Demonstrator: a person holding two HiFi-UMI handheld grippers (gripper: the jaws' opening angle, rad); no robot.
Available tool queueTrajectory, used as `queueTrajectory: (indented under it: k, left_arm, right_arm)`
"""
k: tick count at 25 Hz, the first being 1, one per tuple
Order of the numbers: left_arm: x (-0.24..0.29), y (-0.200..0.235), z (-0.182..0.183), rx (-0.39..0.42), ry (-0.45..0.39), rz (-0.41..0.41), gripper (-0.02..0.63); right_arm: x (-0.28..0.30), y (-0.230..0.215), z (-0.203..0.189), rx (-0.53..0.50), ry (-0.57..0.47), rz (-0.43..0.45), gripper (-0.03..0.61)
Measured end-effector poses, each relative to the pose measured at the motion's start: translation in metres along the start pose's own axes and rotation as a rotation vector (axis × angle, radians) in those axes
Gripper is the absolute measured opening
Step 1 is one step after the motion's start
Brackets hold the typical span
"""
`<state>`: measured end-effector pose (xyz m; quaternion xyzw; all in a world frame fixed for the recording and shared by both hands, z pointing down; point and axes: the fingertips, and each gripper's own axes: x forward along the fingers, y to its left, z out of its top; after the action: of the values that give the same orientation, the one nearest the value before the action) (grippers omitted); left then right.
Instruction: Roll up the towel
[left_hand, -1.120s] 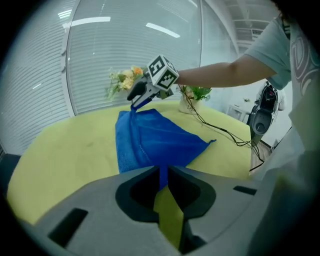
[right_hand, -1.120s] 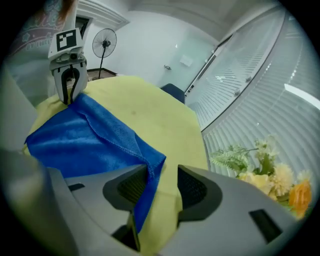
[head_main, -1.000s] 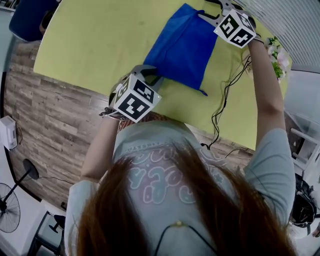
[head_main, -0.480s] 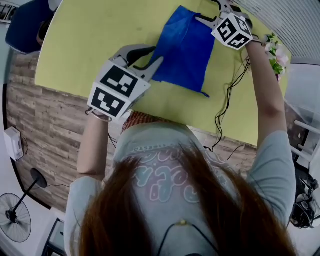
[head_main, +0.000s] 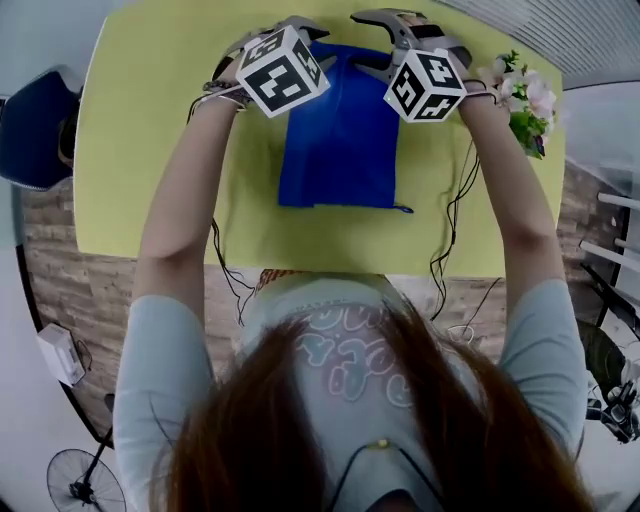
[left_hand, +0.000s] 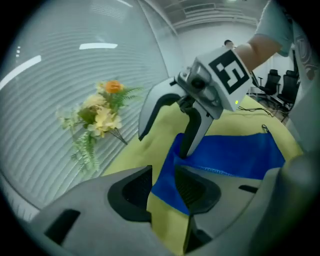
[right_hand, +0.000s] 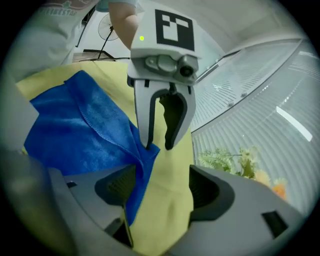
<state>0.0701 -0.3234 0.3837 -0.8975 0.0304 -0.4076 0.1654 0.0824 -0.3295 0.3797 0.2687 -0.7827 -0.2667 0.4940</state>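
Blue towel (head_main: 340, 150) lies flat, unrolled, on yellow desk (head_main: 150, 150), mid-width and nearer the far edge than the near one. In head view its far edge is hidden behind both marker cubes, so the far corners show only in the gripper views.

L gripper (left_hand: 161, 190): jaws narrowly apart, have just been opening. Towel's far-left corner lies btwn the pads, not pinched. Can't tell whether the cloth brushes a pad. In the right gripper view its tips show a slim gap, one tip down on that corner.

R gripper (right_hand: 161, 187): jaws at their widest, just opened. Towel's far-right corner lies by one pad, the other pad is over bare desk, nothing clamped.

In head view both sets of jaw tips are covered by the gripper bodies. Person's hair & shoulders hide part of the near desk edge. Small loop (head_main: 403, 209) at towel's near-right corner. Black cable (head_main: 452, 215) crosses the desk's right part & drops off the near edge. Flowers (head_main: 522, 100) sit by the far-right corner. Their base is hidden behind the R hand, so unclear whether they stand on the desk.
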Motion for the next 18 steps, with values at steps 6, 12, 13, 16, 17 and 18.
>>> queueTrajectory:
  k: [6, 12, 13, 16, 17, 18]
  left_arm:
    - [0.027, 0.0, -0.019, 0.073, 0.097, -0.156, 0.11]
    - [0.029, 0.003, -0.035, 0.012, 0.142, -0.244, 0.025]
    - [0.027, 0.003, -0.035, -0.005, 0.134, -0.258, 0.019]
    - [0.022, 0.009, -0.033, -0.069, 0.076, -0.261, 0.016]
    - [0.021, 0.013, -0.033, -0.08, 0.062, -0.246, 0.015]
    - [0.021, 0.018, -0.035, -0.087, 0.055, -0.229, 0.015]
  right_arm:
    - [-0.026, 0.03, 0.037, 0.134, -0.06, 0.071, 0.277]
    - [-0.031, 0.112, 0.097, 0.3, -0.135, 0.316, 0.249]
    - [-0.03, 0.121, 0.101, 0.308, -0.132, 0.336, 0.24]
    - [-0.029, 0.133, 0.1, 0.344, -0.115, 0.344, 0.196]
    - [-0.029, 0.133, 0.098, 0.361, -0.11, 0.338, 0.196]
    - [-0.03, 0.132, 0.095, 0.378, -0.103, 0.331, 0.195]
